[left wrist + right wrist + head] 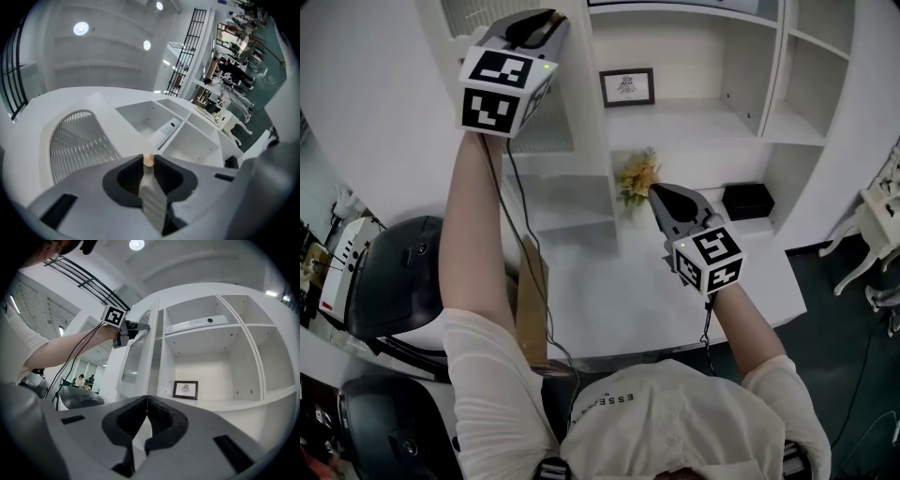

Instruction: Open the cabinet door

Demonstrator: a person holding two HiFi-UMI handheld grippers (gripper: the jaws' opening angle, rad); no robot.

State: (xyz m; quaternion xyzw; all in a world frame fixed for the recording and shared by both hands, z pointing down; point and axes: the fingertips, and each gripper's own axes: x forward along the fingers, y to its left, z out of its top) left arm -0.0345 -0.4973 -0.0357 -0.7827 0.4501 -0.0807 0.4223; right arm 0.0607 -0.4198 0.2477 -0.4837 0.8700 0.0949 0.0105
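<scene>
Wooden-looking and pale, pinched between the clenched jaws of the left gripper [539, 23]: the knob [148, 160] of the cabinet door [135, 357], upper left of the head view, already standing well off the shelves [694, 122]. Keep that pinch firm and pull along the door's arc, not straight back, lest the small knob slip out. Leave the right gripper [661, 197], mid-frame, jaws together on nothing, clear of the swing.

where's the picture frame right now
Head view, top centre: the frame stands on a shelf against the back wall, right of the door, behind the flowers.
</scene>
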